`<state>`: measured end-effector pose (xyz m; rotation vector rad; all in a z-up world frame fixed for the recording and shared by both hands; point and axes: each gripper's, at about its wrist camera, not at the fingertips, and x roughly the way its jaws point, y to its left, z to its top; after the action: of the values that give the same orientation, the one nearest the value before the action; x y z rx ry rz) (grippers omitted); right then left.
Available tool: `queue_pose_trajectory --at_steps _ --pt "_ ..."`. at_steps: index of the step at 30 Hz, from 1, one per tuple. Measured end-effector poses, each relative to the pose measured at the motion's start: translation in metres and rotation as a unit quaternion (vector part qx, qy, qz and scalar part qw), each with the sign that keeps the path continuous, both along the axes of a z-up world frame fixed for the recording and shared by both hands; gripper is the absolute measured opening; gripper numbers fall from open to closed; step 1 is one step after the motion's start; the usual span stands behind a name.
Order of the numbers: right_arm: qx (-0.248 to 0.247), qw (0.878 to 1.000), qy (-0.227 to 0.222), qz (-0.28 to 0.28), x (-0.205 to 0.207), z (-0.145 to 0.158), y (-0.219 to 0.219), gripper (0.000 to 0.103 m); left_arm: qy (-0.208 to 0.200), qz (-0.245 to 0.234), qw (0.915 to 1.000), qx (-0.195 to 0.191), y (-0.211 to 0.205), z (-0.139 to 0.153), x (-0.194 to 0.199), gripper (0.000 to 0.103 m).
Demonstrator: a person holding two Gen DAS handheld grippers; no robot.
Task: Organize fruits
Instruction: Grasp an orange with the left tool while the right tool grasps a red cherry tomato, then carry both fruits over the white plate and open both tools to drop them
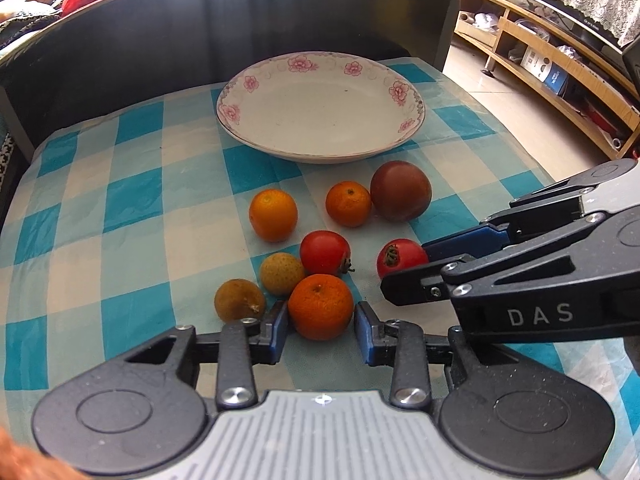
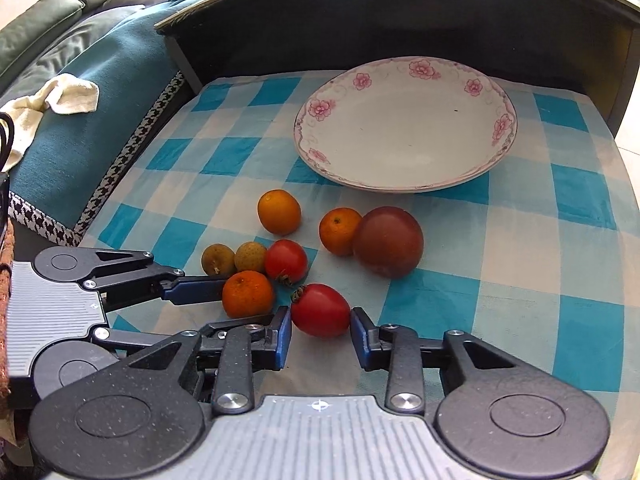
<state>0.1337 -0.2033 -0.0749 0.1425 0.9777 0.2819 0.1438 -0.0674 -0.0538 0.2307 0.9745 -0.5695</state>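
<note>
Several fruits lie on a blue checked cloth in front of an empty flowered plate (image 1: 320,76) (image 2: 404,80). My left gripper (image 1: 321,312) is open with its blue pads on either side of a mandarin (image 1: 320,306), also in the right wrist view (image 2: 247,294). My right gripper (image 2: 320,316) (image 1: 404,266) is open around a red tomato (image 2: 320,310) (image 1: 400,258). Nearby lie a second tomato (image 1: 325,252), two more mandarins (image 1: 273,215) (image 1: 348,203), a dark red fruit (image 1: 401,191) and two brown longans (image 1: 239,300) (image 1: 282,273).
A dark raised board (image 1: 240,20) stands behind the plate. A teal sofa with a white cloth (image 2: 60,96) lies left of the table. Wooden shelving (image 1: 560,72) stands to the right across the floor.
</note>
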Motion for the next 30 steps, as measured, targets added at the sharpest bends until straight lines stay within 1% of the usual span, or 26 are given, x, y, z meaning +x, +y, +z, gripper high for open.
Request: queue_pose_trajectory --at_steps 2,5,9,12,15,19,21,24,30 --pt "0.002 1.0 -0.002 0.005 -0.001 0.003 0.001 0.027 0.011 0.007 0.9999 -0.004 0.001 0.001 0.002 0.041" --pt "0.004 1.0 -0.009 0.011 -0.004 0.009 0.003 0.027 0.022 0.011 0.9995 -0.02 0.004 0.007 0.002 0.041" --pt "0.013 1.0 -0.024 0.003 -0.007 0.021 -0.005 0.027 0.014 0.01 0.9992 -0.035 0.002 0.02 0.001 0.041" --pt "0.019 0.999 -0.041 -0.012 -0.001 0.03 -0.012 0.027 0.006 0.021 0.9988 -0.043 -0.002 0.03 0.01 0.041" --pt "0.02 0.998 -0.052 -0.028 0.011 0.033 -0.02 0.027 -0.005 0.032 0.9984 -0.046 -0.008 0.038 0.027 0.041" --pt "0.014 0.997 -0.063 -0.049 0.031 0.038 -0.03 0.027 -0.015 0.035 0.9981 -0.049 -0.021 0.043 0.05 0.041" --pt "0.01 0.996 -0.069 -0.056 0.04 0.04 -0.033 0.027 -0.024 0.032 0.9982 -0.045 -0.026 0.044 0.057 0.041" --pt "0.012 0.995 -0.07 -0.065 0.051 0.037 -0.037 0.027 -0.032 0.031 0.9981 -0.041 -0.032 0.043 0.065 0.041" --pt "0.01 0.995 -0.068 -0.074 0.063 0.03 -0.042 0.028 -0.03 0.041 0.9981 -0.037 -0.038 0.034 0.075 0.041"
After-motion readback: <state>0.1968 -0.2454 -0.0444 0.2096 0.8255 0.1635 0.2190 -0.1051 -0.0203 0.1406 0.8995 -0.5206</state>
